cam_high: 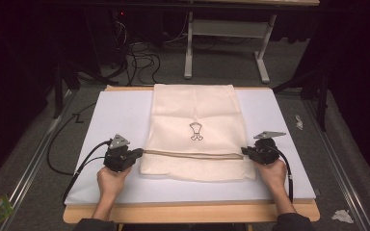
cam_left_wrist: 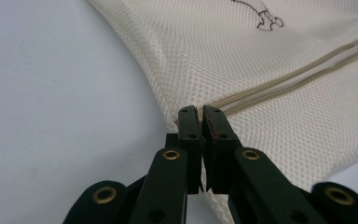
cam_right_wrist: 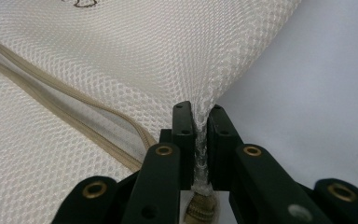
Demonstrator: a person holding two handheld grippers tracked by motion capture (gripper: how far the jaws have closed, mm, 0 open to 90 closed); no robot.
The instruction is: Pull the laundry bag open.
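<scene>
At the near edge of the table the person's two hands come in from below, each holding a gripper. The left gripper sits at the left edge of a cream mesh bag; the right gripper sits at the bag's right edge, so the bag lies stretched flat between the two. Both meet it at the level of the tan zipper, which runs straight across the bag from one gripper to the other.

In the left gripper view the jaws of the left gripper are drawn together, with their tips at the bag's edge just where the zipper ends — whether mesh is pinched between them cannot be told. In the right gripper view the right gripper is clamped on a bunched fold of the bag's edge, with the zipper partly open beside it.

The bag rests on a white board — a small dark drawing is printed at its middle, beyond the zipper. Its far end reaches the board's far edge.
</scene>
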